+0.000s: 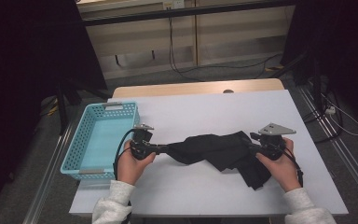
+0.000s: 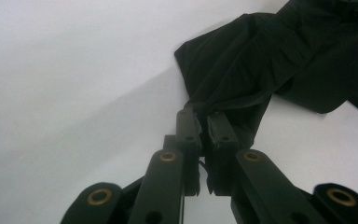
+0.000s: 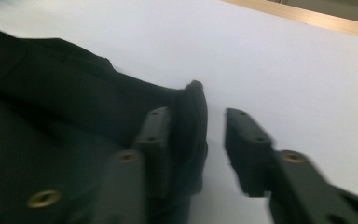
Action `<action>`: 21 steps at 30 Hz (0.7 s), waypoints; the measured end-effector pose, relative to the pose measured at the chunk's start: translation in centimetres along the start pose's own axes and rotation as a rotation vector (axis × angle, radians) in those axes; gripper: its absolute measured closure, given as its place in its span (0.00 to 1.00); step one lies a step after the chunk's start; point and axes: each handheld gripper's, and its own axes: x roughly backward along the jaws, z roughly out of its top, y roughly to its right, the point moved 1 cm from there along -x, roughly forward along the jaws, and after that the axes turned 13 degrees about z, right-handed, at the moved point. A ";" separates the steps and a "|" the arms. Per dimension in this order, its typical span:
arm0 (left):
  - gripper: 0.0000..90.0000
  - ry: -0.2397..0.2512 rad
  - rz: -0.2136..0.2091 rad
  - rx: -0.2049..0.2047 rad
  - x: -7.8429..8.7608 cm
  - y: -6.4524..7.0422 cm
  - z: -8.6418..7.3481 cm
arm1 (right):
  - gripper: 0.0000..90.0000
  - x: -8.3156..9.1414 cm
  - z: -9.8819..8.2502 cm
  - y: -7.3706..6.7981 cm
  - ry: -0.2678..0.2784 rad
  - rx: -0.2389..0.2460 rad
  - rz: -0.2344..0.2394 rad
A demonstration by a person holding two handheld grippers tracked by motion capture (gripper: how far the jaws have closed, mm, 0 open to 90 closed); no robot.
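A crumpled black cloth garment (image 1: 223, 151) lies across the middle of the white-topped desk (image 1: 205, 112). The left tool (image 1: 161, 149), held in the person's left hand (image 1: 133, 163), meets the cloth's left end. The right tool (image 1: 254, 148), in the right hand (image 1: 282, 165), sits at its right end. A light-blue perforated plastic basket (image 1: 100, 140) stands at the desk's left edge, just beside the left hand.

A lab: black curtains (image 1: 28, 60), loose floor cables (image 1: 223, 65), white table (image 1: 205, 112)

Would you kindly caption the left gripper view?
Left gripper shut on crumpled black cloth garment atop white table.
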 end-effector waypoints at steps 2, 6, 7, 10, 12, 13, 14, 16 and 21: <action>0.95 0.000 0.005 0.000 -0.1 0.1 0.0 | 0.61 -0.2 0.3 0.0 0.010 0.007 -0.006; 0.95 -0.003 0.005 -0.002 -0.3 0.1 -0.1 | 0.61 -1.2 0.5 -0.4 -0.031 0.033 -0.002; 0.95 -0.001 0.004 -0.004 -0.3 0.2 -0.1 | 0.62 -1.4 0.6 -0.5 -0.031 0.038 0.002; 0.95 0.004 -0.003 -0.010 -0.2 0.3 0.0 | 0.61 -1.6 1.0 -0.6 -0.032 0.062 -0.018; 0.95 0.003 -0.002 -0.006 -0.3 0.3 0.0 | 0.60 -2.1 1.3 -0.5 -0.051 0.058 -0.009; 0.95 0.002 -0.002 -0.006 -0.3 0.3 0.0 | 0.62 -2.4 1.5 -0.5 -0.056 0.049 0.006; 0.95 0.003 0.001 -0.004 -0.3 0.3 -0.1 | 0.65 -2.7 1.4 -0.4 -0.063 0.037 0.023; 0.95 -0.001 0.001 0.000 -0.4 0.2 -0.1 | 0.78 -3.1 1.2 -0.3 -0.091 0.022 0.042; 0.95 -0.008 0.003 -0.002 -0.4 0.1 -0.2 | 0.96 -1.7 1.2 0.3 -0.020 -0.014 0.059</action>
